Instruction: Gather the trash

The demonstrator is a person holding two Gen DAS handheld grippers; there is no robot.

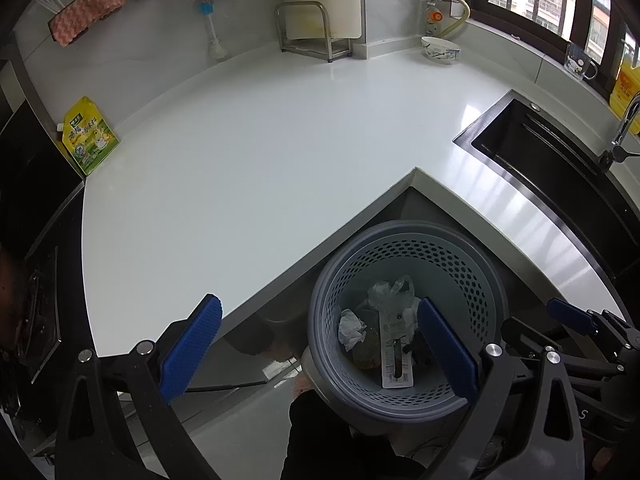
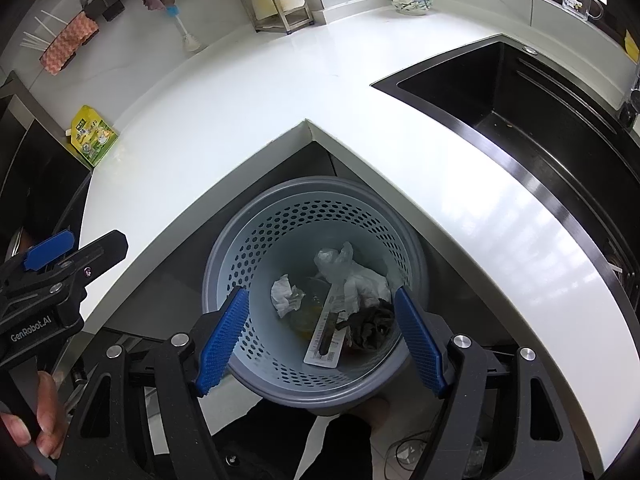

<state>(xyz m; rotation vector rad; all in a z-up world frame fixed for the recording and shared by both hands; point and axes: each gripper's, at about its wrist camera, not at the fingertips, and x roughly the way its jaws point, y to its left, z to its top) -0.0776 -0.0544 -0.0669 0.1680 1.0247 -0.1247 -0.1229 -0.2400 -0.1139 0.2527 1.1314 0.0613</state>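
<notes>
A grey-blue perforated trash basket (image 1: pixel 400 228) stands on the floor in the inner corner of the white countertop (image 1: pixel 260 168). Inside lie a crumpled tissue (image 2: pixel 286 294), a clear plastic bag (image 2: pixel 340 260), a long printed card pack (image 2: pixel 326 336) and a dark wad (image 2: pixel 372 324). My right gripper (image 2: pixel 322 338) hangs open directly over the basket (image 2: pixel 312 184) with nothing between its blue pads. My left gripper (image 1: pixel 320 346) is open and empty too, held over the basket's left rim. A yellow-green pouch (image 1: pixel 90 136) lies at the counter's far left edge.
A black sink (image 2: pixel 500 92) is set into the counter on the right, with a faucet (image 1: pixel 624 124). A patterned bowl (image 2: pixel 410 2) and a metal rack (image 1: pixel 312 32) stand at the back wall. A hand (image 2: pixel 44 420) grips the left gripper's handle.
</notes>
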